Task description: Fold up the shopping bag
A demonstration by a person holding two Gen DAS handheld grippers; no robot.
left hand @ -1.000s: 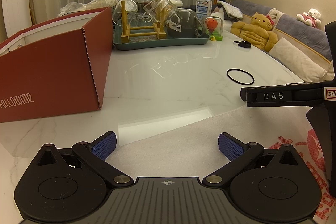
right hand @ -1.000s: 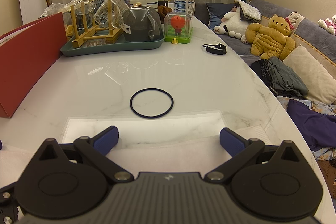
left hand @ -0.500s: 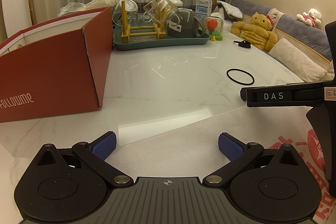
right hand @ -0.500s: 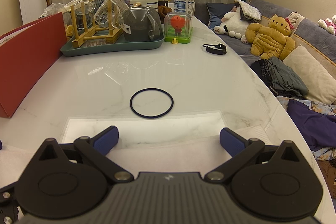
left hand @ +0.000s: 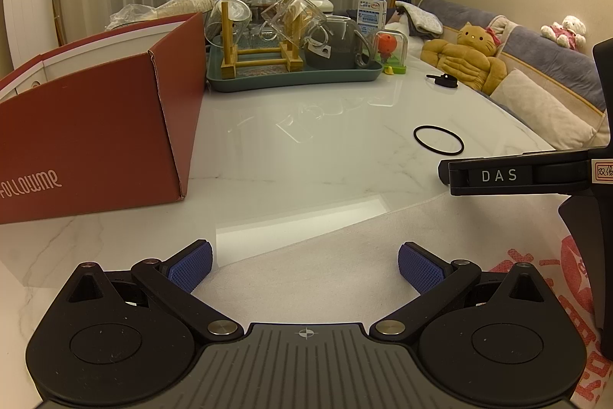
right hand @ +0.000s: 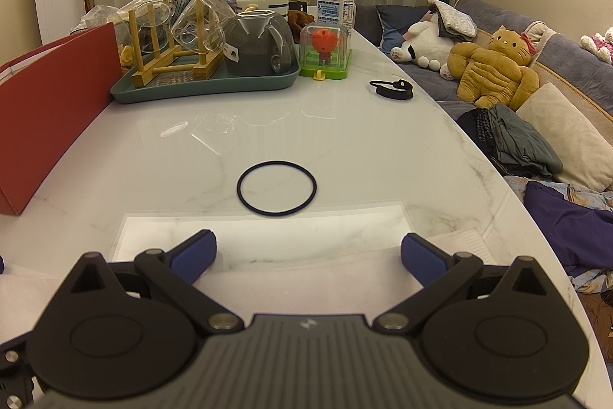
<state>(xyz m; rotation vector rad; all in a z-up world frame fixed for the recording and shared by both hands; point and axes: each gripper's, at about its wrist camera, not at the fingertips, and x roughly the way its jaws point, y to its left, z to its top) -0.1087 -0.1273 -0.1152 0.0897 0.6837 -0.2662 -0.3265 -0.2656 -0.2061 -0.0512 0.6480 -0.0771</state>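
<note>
Both grippers, left gripper (left hand: pixel 304 265) and right gripper (right hand: pixel 308 255), are spread wide and empty, hovering over the white shopping bag (left hand: pixel 345 255) lying flat just under the fingertips. Looks like the pre-grab step; next they'd pinch an edge.

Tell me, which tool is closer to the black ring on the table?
Right. The right tool points straight at the black ring, which lies just past its open tips. The left tool sits further back, with the ring ahead and off to its right.
</note>
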